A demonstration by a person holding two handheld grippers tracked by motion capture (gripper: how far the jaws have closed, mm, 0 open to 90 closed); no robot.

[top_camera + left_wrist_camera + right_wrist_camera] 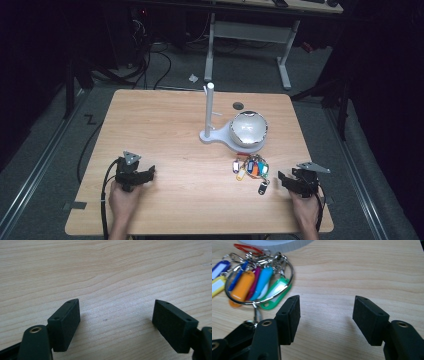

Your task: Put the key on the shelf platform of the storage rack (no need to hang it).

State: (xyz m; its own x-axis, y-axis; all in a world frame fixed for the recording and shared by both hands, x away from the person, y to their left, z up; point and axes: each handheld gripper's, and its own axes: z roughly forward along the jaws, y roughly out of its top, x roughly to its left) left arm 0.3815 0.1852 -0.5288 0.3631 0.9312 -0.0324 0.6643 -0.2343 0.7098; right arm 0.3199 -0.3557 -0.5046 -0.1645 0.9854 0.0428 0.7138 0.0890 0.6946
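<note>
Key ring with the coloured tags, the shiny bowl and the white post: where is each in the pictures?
Key ring (291, 275): right gripper view, on the metal ring's right arc.
Shiny bowl (248, 128): high view, on its inner surface.
White post (209, 107): high view, halfway up the shaft.

Looking down from the high view, we find the table (165, 135) across the middle of the frame, with a stand (210, 117) rising right of its centre and a bowl (248, 128) touching the stand's base on the right. Below the bowl, toward the lower right, lies the bunch of key tags (251, 168), near the right gripper (290, 182) at the lower right edge. The left gripper (145, 175) rests at the lower left, well apart from the tags. In the right gripper view we see the key tags (254, 282) at upper left, just beside the left-hand jaw, with bare table (362, 270) between the jaws.
</note>
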